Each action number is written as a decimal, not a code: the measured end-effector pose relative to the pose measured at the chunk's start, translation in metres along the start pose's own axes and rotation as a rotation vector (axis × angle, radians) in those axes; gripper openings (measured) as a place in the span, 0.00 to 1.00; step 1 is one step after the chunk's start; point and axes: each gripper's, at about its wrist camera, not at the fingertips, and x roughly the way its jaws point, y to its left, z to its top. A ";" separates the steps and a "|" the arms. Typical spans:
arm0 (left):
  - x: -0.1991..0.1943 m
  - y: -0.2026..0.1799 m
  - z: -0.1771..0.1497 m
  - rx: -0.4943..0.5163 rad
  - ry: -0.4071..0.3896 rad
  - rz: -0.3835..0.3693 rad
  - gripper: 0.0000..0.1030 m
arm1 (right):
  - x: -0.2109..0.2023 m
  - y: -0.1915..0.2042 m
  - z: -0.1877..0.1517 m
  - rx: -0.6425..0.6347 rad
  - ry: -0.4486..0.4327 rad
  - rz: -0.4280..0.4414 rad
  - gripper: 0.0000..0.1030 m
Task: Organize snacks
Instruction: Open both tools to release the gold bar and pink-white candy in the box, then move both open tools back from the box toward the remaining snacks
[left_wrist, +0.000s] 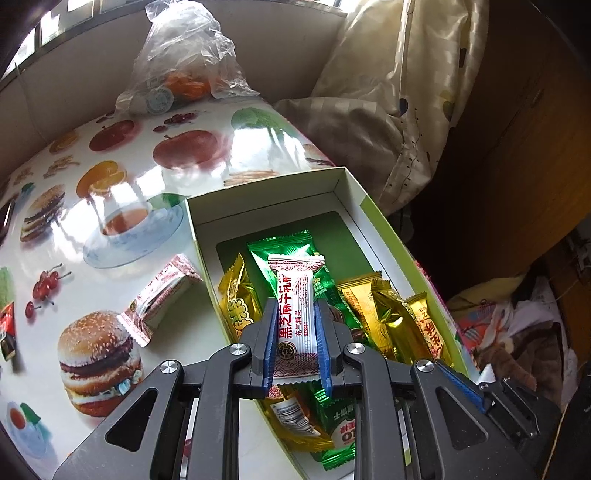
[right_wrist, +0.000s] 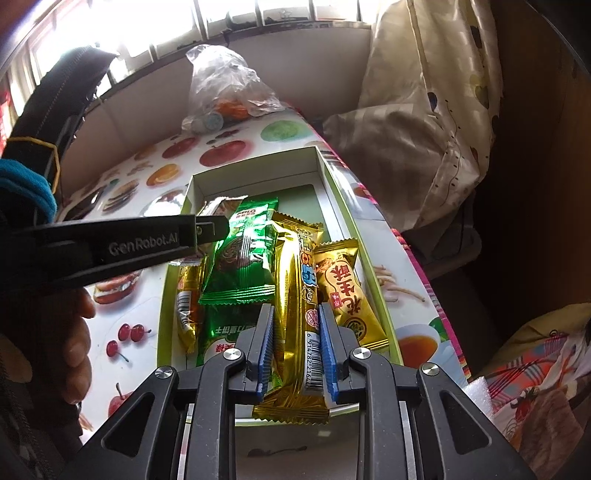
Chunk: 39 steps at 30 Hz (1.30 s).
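Note:
An open white box (left_wrist: 273, 192) with a green floor lies on the fruit-print table and holds several gold and green snack packs. My left gripper (left_wrist: 297, 306) is shut on a white and red snack bar (left_wrist: 295, 314), held over the box. In the right wrist view my right gripper (right_wrist: 296, 314) is shut on a long gold snack bar (right_wrist: 293, 291) above the box (right_wrist: 255, 168). The left gripper (right_wrist: 207, 229) reaches in from the left there, holding its bar over the box's far part.
A pink-white wrapped snack (left_wrist: 159, 295) lies on the table left of the box. A red pack (left_wrist: 7, 325) sits at the far left edge. A clear plastic bag (left_wrist: 184, 62) stands at the back. Bedding and a curtain (left_wrist: 406, 92) lie beyond the table's right edge.

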 end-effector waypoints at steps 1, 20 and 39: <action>0.001 0.000 0.000 -0.003 0.003 -0.010 0.19 | 0.000 0.000 0.000 0.000 0.000 0.000 0.22; -0.005 0.000 -0.005 -0.002 -0.007 -0.006 0.45 | -0.006 0.001 0.000 0.004 -0.018 -0.010 0.34; -0.057 0.002 -0.025 0.032 -0.101 0.013 0.45 | -0.027 0.018 -0.006 -0.026 -0.058 -0.022 0.48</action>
